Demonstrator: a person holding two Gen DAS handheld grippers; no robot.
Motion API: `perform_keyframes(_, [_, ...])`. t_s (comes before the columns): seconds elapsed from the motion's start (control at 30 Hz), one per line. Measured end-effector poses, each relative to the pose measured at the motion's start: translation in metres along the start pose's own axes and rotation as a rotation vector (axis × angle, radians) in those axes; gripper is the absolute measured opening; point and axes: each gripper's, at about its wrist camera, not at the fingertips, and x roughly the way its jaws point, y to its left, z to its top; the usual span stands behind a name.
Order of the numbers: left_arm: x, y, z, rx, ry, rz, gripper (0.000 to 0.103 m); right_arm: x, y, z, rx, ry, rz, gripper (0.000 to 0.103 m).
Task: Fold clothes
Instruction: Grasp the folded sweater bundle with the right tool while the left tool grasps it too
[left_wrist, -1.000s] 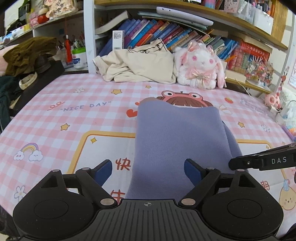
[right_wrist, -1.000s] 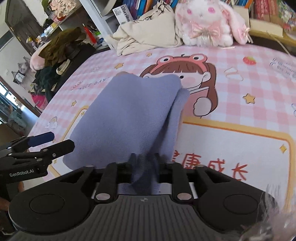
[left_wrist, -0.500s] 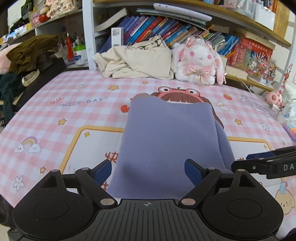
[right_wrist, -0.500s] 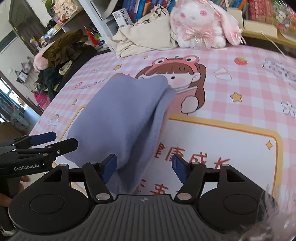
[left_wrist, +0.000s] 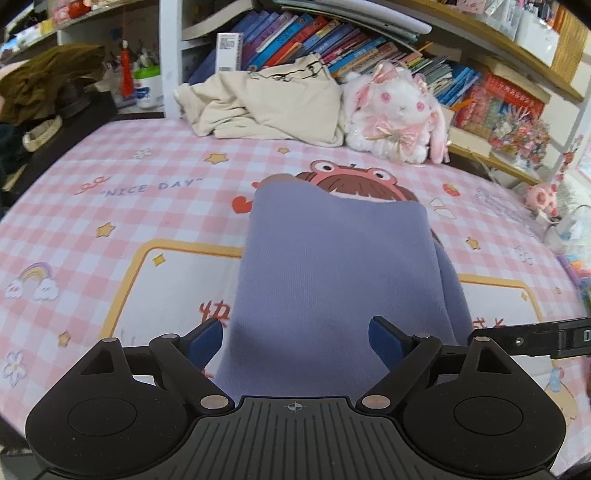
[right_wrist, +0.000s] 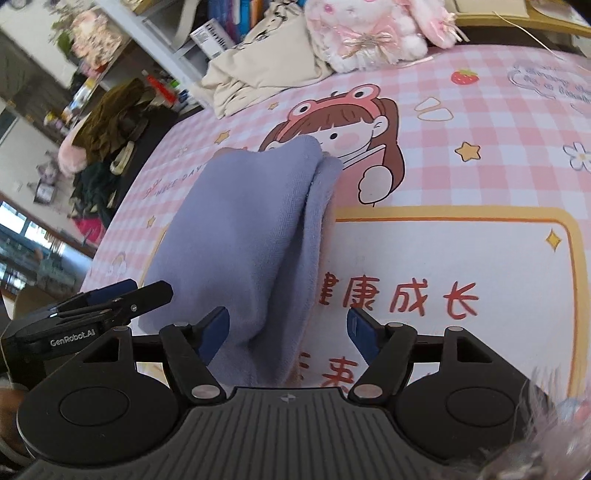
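Pink checked mat (left_wrist: 122, 206) bears soft folded lilac garment (left_wrist: 332, 280); left tongs (left_wrist: 295, 338) wide, right tongs (right_wrist: 288, 328) opening.

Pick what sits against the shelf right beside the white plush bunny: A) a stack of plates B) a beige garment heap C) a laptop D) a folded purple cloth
B: the beige garment lies crumpled at the back of the pink mat, touching the bunny; the purple cloth lies nearer, mid-mat.
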Motion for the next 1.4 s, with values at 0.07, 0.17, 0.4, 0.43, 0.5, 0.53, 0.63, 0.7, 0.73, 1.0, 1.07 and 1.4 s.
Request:
perform_keyframes(0.07, [0.006,0.010,0.005,0.004,0.010,-0.054,0.089,0.004,0.002,0.001,0.048,-0.015,-0.017,0.069])
perform_keyframes(0.17, [0.015,0.025,0.016,0.000,0.041,-0.121,0.089,0.009,0.009,0.000,0.138,-0.039,-0.049,0.069])
perform_keyframes(0.4, [0.039,0.067,0.025,-0.108,0.160,-0.329,0.091,0.025,0.025,-0.010,0.288,-0.089,-0.111,0.071])
perform_keyframes(0.43, [0.043,0.071,0.025,-0.118,0.177,-0.345,0.091,0.027,0.027,-0.012,0.299,-0.094,-0.121,0.071])
perform_keyframes(0.5, [0.050,0.078,0.026,-0.132,0.203,-0.350,0.091,0.029,0.028,-0.013,0.321,-0.107,-0.139,0.070])
perform_keyframes(0.53, [0.053,0.081,0.026,-0.140,0.209,-0.345,0.091,0.030,0.029,-0.014,0.332,-0.113,-0.147,0.070])
perform_keyframes(0.63, [0.060,0.088,0.028,-0.168,0.221,-0.360,0.090,0.028,0.027,-0.015,0.362,-0.127,-0.168,0.067])
perform_keyframes(0.7, [0.062,0.090,0.029,-0.187,0.224,-0.377,0.090,0.027,0.023,-0.014,0.376,-0.124,-0.149,0.066])
perform_keyframes(0.73, [0.064,0.091,0.030,-0.197,0.226,-0.384,0.089,0.028,0.020,-0.012,0.377,-0.116,-0.137,0.063])
perform_keyframes(1.0, [0.075,0.094,0.030,-0.281,0.253,-0.377,0.088,0.044,0.008,-0.002,0.402,-0.055,-0.074,0.055])
perform_keyframes(1.07, [0.076,0.090,0.030,-0.274,0.254,-0.380,0.084,0.044,0.006,-0.002,0.400,-0.057,-0.062,0.054])
perform_keyframes(1.4, [0.068,0.062,0.037,-0.128,0.255,-0.313,0.061,0.045,0.028,0.010,0.237,-0.080,-0.087,0.024])
